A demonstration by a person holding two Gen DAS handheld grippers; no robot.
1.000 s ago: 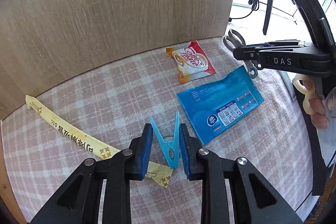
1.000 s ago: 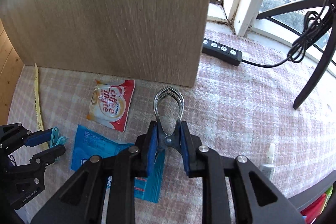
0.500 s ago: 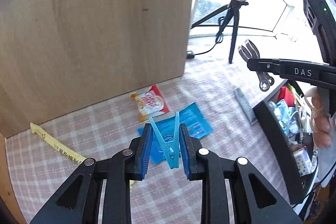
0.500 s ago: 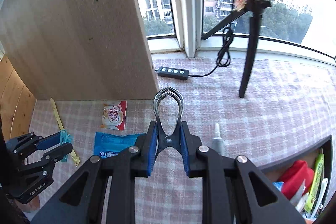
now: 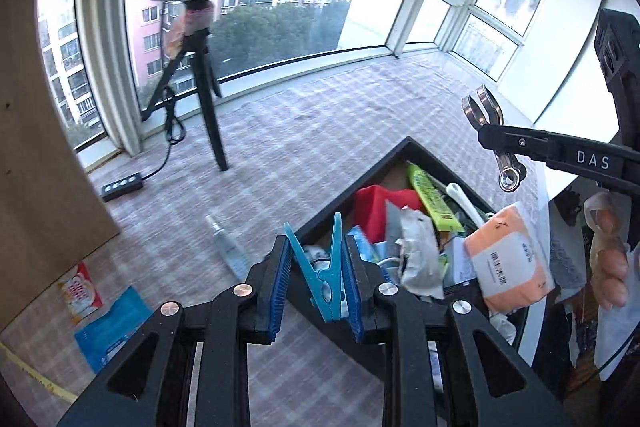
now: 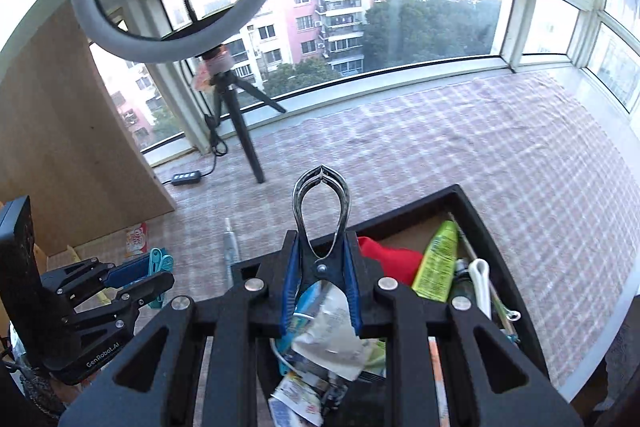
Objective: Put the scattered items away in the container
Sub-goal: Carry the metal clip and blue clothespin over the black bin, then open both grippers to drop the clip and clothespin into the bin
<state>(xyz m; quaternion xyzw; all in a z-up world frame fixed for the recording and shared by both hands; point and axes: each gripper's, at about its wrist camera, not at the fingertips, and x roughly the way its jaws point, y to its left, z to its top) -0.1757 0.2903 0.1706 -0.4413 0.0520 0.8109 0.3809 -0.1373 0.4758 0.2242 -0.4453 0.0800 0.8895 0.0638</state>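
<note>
My left gripper is shut on a blue clothespin, held just above the near-left rim of the black container. My right gripper is shut on a metal clip and hangs over the container, which is full of packets and tubes. The right gripper with the metal clip also shows at the right of the left wrist view. The left gripper with the clothespin shows at the left of the right wrist view. A coffee sachet, a blue packet and a small tube lie on the checked cloth.
A ring light on a tripod stands on the cloth by the window, with a black power strip beside it. A wooden board stands at the left. A yellow strip lies at the lower left.
Both grippers have swung right from the scattered items to the container, carrying the clothespin and the metal clip. The container now fills the foreground in both views.
</note>
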